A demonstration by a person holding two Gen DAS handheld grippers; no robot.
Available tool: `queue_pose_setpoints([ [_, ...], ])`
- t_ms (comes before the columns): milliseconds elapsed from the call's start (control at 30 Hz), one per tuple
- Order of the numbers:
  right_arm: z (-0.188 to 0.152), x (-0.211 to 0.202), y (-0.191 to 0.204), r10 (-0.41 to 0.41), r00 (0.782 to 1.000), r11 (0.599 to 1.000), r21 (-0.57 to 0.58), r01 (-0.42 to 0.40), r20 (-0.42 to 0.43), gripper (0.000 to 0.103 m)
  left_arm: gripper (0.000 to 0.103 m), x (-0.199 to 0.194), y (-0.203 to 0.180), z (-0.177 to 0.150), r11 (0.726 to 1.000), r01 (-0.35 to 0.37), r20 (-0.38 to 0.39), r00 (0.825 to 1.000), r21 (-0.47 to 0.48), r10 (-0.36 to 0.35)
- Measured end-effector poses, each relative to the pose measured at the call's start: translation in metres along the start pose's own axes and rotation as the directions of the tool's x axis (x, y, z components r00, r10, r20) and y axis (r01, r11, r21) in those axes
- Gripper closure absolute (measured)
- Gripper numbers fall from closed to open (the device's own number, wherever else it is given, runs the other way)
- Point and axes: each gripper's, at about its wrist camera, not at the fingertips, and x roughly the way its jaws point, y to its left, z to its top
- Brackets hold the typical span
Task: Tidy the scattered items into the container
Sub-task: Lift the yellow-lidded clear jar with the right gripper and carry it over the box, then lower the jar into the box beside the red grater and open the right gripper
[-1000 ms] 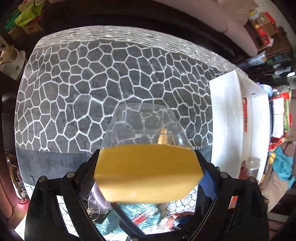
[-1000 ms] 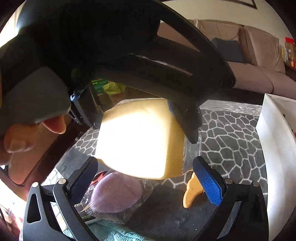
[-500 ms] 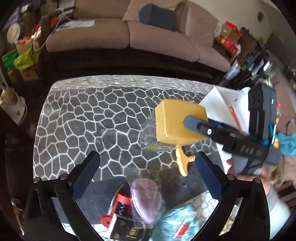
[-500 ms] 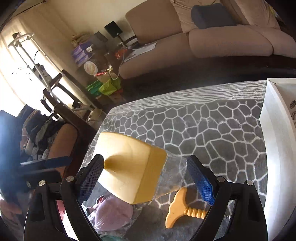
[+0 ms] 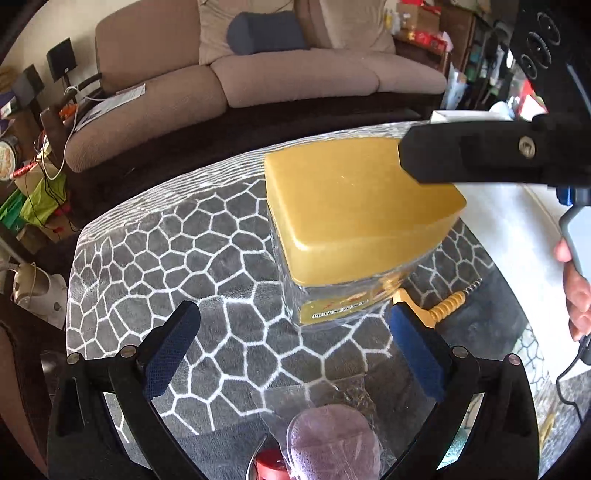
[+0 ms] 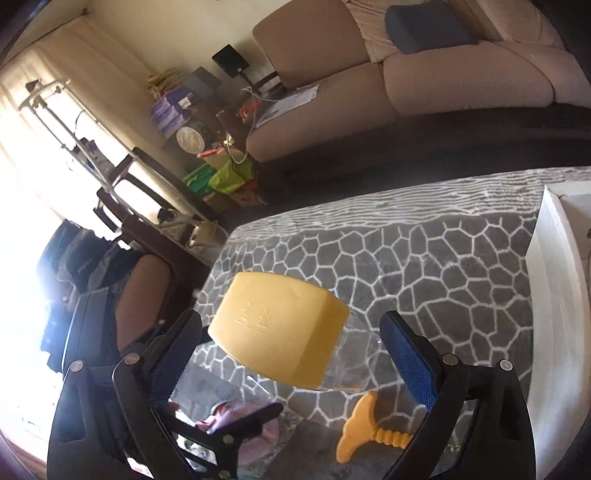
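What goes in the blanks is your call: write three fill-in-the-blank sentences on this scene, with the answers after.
1. The cushion on the beige sofa is ____.
2. The clear jar is closed by a yellow ____.
3. The box beside the patterned cloth is ____.

Missing words: blue; lid; white

sofa: beige, dark cushion on it
wall: cream
window: glare, left
floor: dark
shelves: cluttered, right
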Motion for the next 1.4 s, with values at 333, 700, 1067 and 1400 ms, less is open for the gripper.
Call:
queue_pose_setpoints([
  [333,-0.008,0.035,-0.008,0.145,0.984,0.982,0.134,-0.131,-0.107,0.011,0.006,-0.009,-0.022,0.017,0.999,0.039,0.124,0.991,0.022,-0.041],
  [700,-0.008,-0.011,0.007,0.164,0.984,0.982,0.109,-0.156,-0.067,0.011,0.017,-0.08,-0.042,0.031,0.995,0.09,0.184,0.98,-0.034,-0.082],
  [1067,-0.007,-0.203,0.008,0.078,0.997,0.997,0.006,-0.078,-0.009,0.011,0.017,-0.172,-0.199,0.086,0.975,0.21,0.261,0.939,0.077,-0.223],
  [1400,-0.055,-0.324,-0.122,-0.068,0.997,0.985,0.158,0.064,0.02,0.01,0.017,-0.106,-0.373,0.12,0.926,0.325,0.091,0.933,0.193,-0.347],
])
